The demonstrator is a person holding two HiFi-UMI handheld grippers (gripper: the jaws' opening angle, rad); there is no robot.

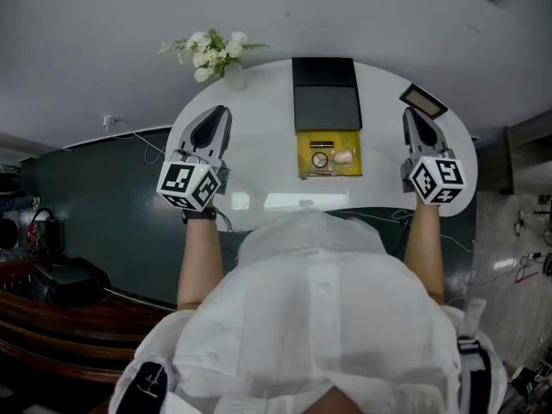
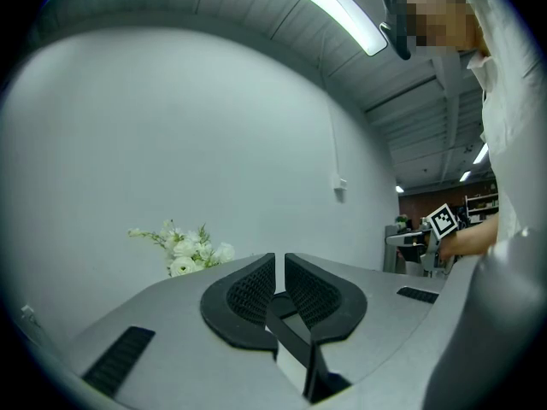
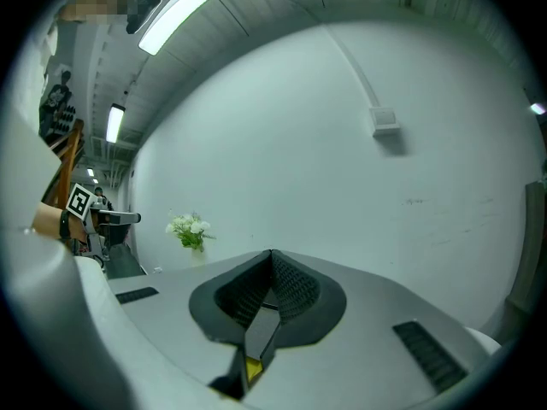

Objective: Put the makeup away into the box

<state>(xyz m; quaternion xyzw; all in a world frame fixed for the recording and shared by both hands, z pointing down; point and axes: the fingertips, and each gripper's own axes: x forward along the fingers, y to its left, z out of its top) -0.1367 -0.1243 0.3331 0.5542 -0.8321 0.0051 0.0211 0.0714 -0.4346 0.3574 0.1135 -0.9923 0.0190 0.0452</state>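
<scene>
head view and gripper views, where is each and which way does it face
Head view: on the head, steeply down at table, yellow box, left gripper, right gripper, white shirt.
Left gripper view: on that gripper, level along shut jaws toward the wall.
Right gripper view: the same, jaws shut.
All share the flowers.

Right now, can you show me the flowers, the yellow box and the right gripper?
flowers (image 1: 211,52), head view, on the white blooms.
yellow box (image 1: 354,141), head view, on its bare yellow floor.
right gripper (image 1: 411,116), head view, at its closed jaw tips.
</scene>
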